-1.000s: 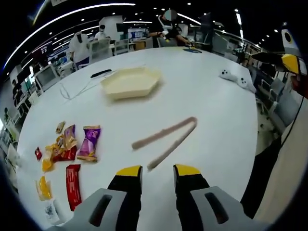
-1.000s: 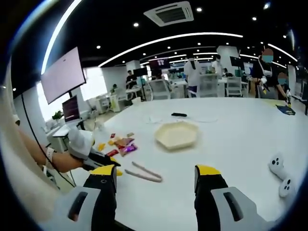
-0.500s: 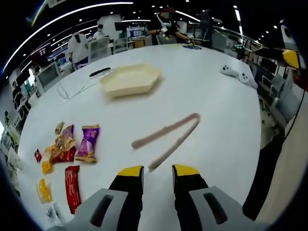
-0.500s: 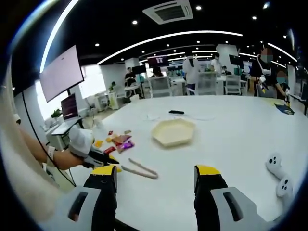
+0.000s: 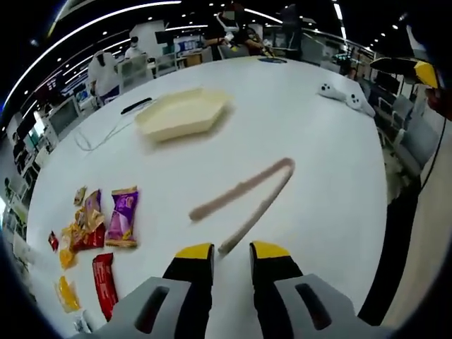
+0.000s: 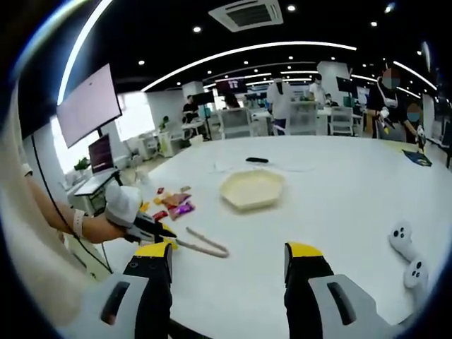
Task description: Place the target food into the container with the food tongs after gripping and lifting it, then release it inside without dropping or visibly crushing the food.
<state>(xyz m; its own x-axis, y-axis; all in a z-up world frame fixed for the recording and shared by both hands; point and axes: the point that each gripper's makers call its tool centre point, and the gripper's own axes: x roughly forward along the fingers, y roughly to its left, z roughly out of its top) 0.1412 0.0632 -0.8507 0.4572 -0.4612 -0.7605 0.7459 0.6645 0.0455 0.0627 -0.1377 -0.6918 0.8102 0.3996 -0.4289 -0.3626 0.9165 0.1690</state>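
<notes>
Fingers [image 5: 195, 256] of the left gripper [image 5: 229, 256] parted, a narrow gap between the yellow tips, nothing in them. Near arm end of the food tongs [image 5: 244, 201] lies flat on the desk [image 5: 325, 176] just ahead of that gap, lined up but not yet between the tips. Right gripper view shows the left gripper [image 6: 161, 234] at the tongs [image 6: 205, 245] near end.

Right gripper [image 6: 226, 258] fingers spread wide, empty, hanging back over the near desk edge.

Step in hand: tool pickup, pre-grasp. No food touched.

Outward: snack packets [image 5: 106, 220] lie in a loose cluster on the left, purple one nearest the tongs, red and orange ones nearer the desk edge. Which is the target I can't tell. Container [image 5: 182, 113], a shallow cream hexagonal tray, sits empty on the far side, well apart from tongs and packets. Two white controllers [image 5: 344, 97] far right.

Next move, my read: push forward a little, straddle both tong arms rather than one, close gently, lift level. Grabbing one arm alone would likely leave the tongs unusable.
</notes>
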